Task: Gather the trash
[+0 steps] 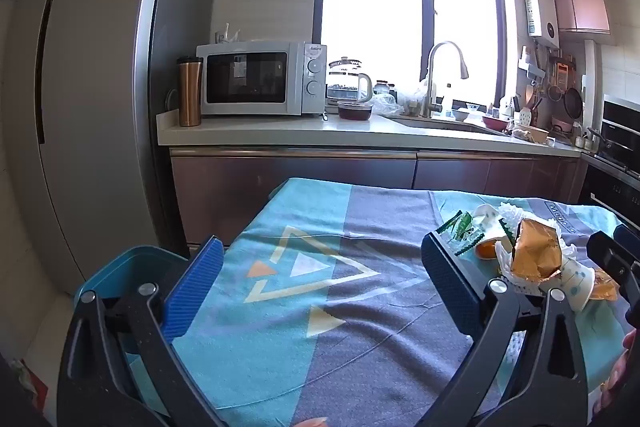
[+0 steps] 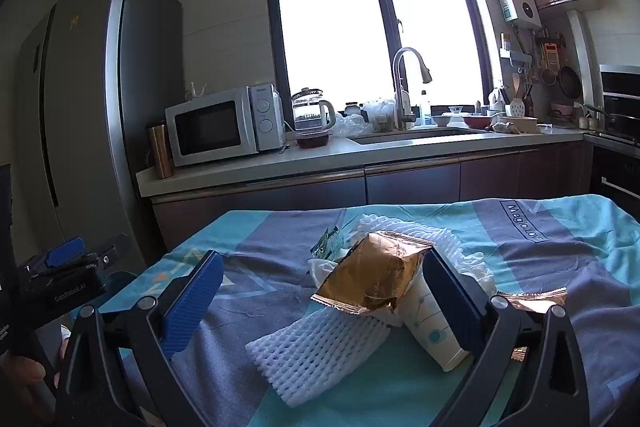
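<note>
Trash sits heaped on the right side of the cloth-covered table [image 1: 320, 307]: through my left camera I see a gold wrapper [image 1: 534, 253], a paper cup [image 1: 576, 285] and green packets [image 1: 460, 225]. My left gripper [image 1: 320, 283] hangs spread wide and empty over bare cloth, a blue bin [image 1: 120, 267] just beside its left finger.

From my right camera, my right gripper [image 2: 322, 301] is spread wide around the gold wrapper [image 2: 372, 277], above white foam netting [image 2: 316, 355] and the cup [image 2: 434, 327]. I judge the first pick is starting: lower, then close. Behind are a counter, microwave [image 2: 222, 125] and fridge [image 2: 96, 99].
</note>
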`<control>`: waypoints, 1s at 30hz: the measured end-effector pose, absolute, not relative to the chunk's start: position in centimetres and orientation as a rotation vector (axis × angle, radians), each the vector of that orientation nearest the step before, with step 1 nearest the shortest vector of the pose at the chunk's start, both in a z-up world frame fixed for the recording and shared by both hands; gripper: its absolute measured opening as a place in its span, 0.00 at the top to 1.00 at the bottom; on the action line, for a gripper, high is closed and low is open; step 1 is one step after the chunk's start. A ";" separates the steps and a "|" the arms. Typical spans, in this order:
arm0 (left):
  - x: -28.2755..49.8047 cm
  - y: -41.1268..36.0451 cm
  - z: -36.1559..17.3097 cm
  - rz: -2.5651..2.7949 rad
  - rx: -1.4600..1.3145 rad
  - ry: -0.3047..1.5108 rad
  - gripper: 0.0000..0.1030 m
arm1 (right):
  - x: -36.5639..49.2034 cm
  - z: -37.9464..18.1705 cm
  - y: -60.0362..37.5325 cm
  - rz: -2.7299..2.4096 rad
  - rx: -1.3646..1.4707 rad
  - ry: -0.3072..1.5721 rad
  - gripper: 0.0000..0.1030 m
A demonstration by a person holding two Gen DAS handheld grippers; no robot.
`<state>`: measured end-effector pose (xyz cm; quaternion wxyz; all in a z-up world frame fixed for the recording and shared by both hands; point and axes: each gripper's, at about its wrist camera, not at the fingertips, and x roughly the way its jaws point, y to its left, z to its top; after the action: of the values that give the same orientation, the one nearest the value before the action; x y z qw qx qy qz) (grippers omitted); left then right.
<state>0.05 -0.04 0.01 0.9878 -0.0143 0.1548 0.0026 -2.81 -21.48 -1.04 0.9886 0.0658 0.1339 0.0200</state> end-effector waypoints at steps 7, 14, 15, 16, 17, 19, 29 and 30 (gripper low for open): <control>0.0 -0.1 -0.1 0.005 -0.043 0.314 0.05 | -2.8 -1.2 -21.5 0.033 0.122 0.279 0.06; 0.0 -0.4 0.0 0.008 -0.035 0.316 0.05 | -2.6 -1.2 -22.2 0.037 0.145 0.279 0.06; 0.1 -0.4 0.0 0.006 -0.034 0.316 0.05 | -2.6 -1.2 -22.3 0.037 0.147 0.280 0.06; 0.1 -0.5 0.0 0.006 -0.033 0.316 0.05 | -2.5 -1.2 -22.3 0.037 0.150 0.281 0.06; 0.1 -0.5 0.0 0.006 -0.033 0.315 0.05 | -2.6 -1.2 -22.4 0.037 0.151 0.279 0.06; 0.1 -0.5 0.0 0.005 -0.033 0.315 0.05 | -2.6 -1.3 -22.4 0.036 0.150 0.279 0.06; 0.1 -0.6 0.2 0.004 -0.033 0.312 0.05 | -2.5 -1.3 -22.7 0.038 0.154 0.281 0.06; 0.0 -0.7 0.1 0.006 -0.034 0.310 0.05 | -2.5 -1.3 -22.7 0.038 0.154 0.282 0.06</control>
<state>0.04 -0.66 0.10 0.9879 -0.0169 0.1542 0.0030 -2.48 -22.71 -1.30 0.9870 0.0765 0.1402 0.0190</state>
